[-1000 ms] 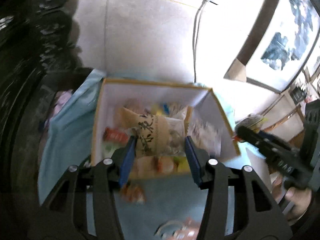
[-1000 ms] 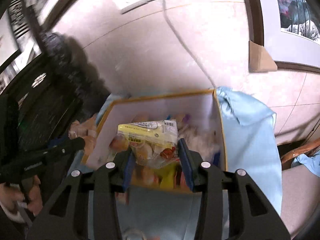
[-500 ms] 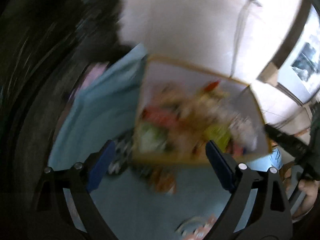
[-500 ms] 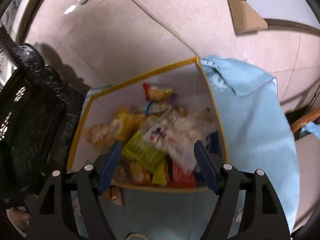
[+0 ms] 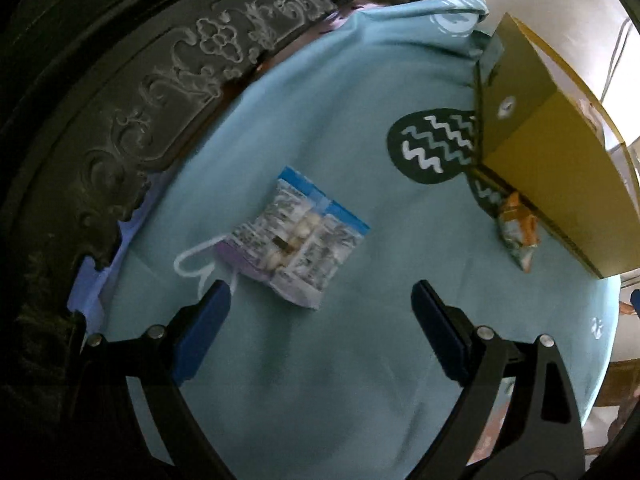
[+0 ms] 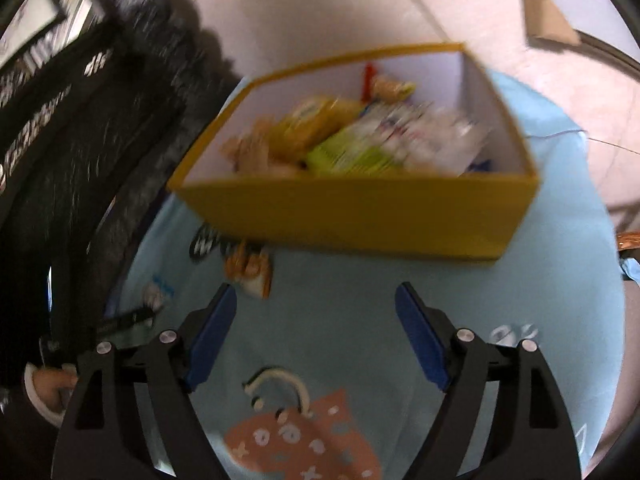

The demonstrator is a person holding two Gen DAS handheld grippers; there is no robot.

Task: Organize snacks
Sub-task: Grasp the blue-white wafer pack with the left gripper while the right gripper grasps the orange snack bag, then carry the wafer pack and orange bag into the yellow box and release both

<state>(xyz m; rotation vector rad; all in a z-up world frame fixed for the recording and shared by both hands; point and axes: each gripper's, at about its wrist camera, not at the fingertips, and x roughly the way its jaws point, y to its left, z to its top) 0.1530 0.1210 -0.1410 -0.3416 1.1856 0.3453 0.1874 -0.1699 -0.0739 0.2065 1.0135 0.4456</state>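
A yellow box (image 6: pixel 360 216) with white inner walls holds several snack packets; in the left wrist view its outer wall (image 5: pixel 536 152) stands at the right. My left gripper (image 5: pixel 320 304) is open and empty, above a blue and white snack packet (image 5: pixel 296 236) that lies flat on the blue cloth just beyond the fingertips. A small orange snack packet (image 5: pixel 516 228) lies against the box's front wall; it also shows in the right wrist view (image 6: pixel 250 268). My right gripper (image 6: pixel 316 304) is open and empty, in front of the box.
A light blue patterned cloth (image 5: pixel 320 380) covers the round table. Dark carved wooden furniture (image 5: pixel 132 92) curves along the table's left side. A pale tiled wall (image 6: pixel 320 12) stands behind the box. The hand on the left gripper (image 6: pixel 48 388) shows at lower left.
Both grippers let go of their snack packets into the box and opened wide. The left gripper swung left and down to the blue and white packet. The right gripper pulled back from the box.
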